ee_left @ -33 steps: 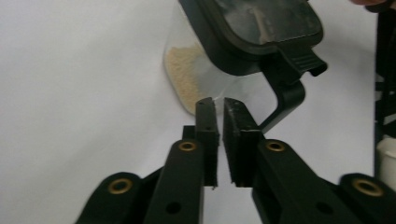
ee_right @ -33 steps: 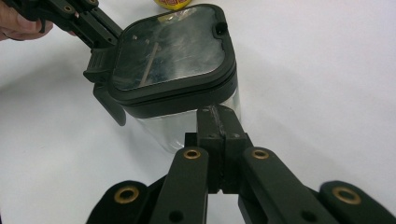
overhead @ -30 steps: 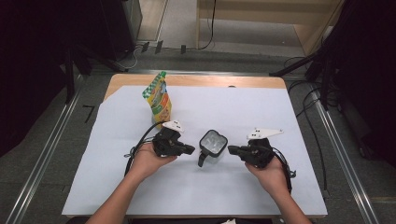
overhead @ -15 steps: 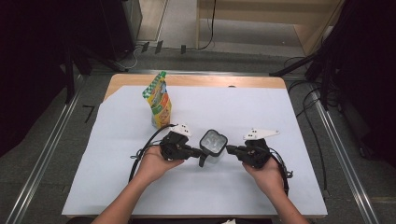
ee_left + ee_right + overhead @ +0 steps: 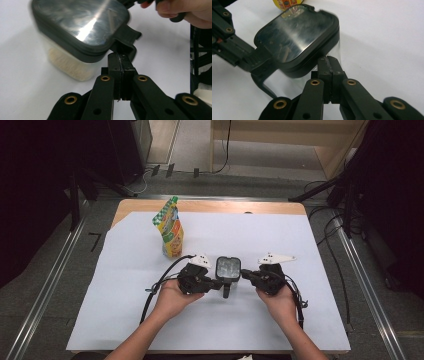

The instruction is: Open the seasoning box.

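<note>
Both tools, left [image 5: 216, 283] and right [image 5: 248, 275], point inward with jaws pressed together, flanking the lidded container [image 5: 228, 268].

A clear container [image 5: 228, 268] with a dark, glossy lid and side latch stands upright mid-table on the white sheet [image 5: 250, 320], pale contents inside.

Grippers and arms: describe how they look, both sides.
Both grippers, left and right, are black, each topped by a pale three-cornered plate. A black cable loops from the left one, and another trails by the right wrist. In the gripper views, the jaws are flat black linkage bars with brass-ringed pivots and squared black pads. The forearms are bare, no sleeves visible.
</note>
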Action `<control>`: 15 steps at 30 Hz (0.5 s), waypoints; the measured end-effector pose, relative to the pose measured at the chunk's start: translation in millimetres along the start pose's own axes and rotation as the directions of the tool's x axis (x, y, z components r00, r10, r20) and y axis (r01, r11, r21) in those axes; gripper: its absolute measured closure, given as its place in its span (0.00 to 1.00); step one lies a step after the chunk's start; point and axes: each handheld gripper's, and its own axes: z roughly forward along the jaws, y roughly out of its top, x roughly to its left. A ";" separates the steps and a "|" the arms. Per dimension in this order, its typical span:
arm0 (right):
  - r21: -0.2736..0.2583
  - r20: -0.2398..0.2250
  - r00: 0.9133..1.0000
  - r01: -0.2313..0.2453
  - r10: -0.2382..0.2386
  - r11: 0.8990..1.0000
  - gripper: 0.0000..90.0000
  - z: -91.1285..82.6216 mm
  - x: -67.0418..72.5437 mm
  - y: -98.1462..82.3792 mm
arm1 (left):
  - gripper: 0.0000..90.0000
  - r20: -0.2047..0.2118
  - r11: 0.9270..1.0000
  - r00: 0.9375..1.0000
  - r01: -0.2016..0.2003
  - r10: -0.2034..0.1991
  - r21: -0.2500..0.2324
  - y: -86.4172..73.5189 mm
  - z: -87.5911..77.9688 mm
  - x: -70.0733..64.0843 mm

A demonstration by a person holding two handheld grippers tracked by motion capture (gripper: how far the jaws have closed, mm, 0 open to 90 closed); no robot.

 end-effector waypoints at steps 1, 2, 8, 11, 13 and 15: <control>0.000 0.000 1.000 0.000 0.000 1.000 1.00 0.0 0.0 0.0 | 1.00 -0.002 1.000 1.000 -0.005 0.005 -0.001 0.5 1.7 -1.2; -0.001 0.008 1.000 0.006 -0.006 1.000 1.00 3.4 1.2 1.8 | 1.00 -0.005 1.000 1.000 -0.011 0.011 0.001 1.3 3.5 -2.3; -0.002 0.015 1.000 0.005 -0.005 1.000 1.00 7.1 -0.3 2.0 | 1.00 -0.013 1.000 1.000 -0.020 0.020 -0.016 4.8 10.7 -5.7; 0.017 0.023 1.000 0.009 -0.009 1.000 1.00 7.2 -1.9 -0.3 | 1.00 -0.012 1.000 1.000 -0.026 0.026 -0.010 6.5 12.7 -5.9; 0.012 0.007 1.000 0.013 -0.013 1.000 1.00 4.4 -3.0 -1.6 | 0.98 0.014 1.000 1.000 -0.013 0.013 -0.009 7.0 11.7 -3.6; 0.006 0.012 1.000 0.019 -0.019 1.000 1.00 -0.7 -2.0 -3.0 | 0.96 0.006 1.000 1.000 -0.016 0.016 0.009 6.8 8.0 -2.4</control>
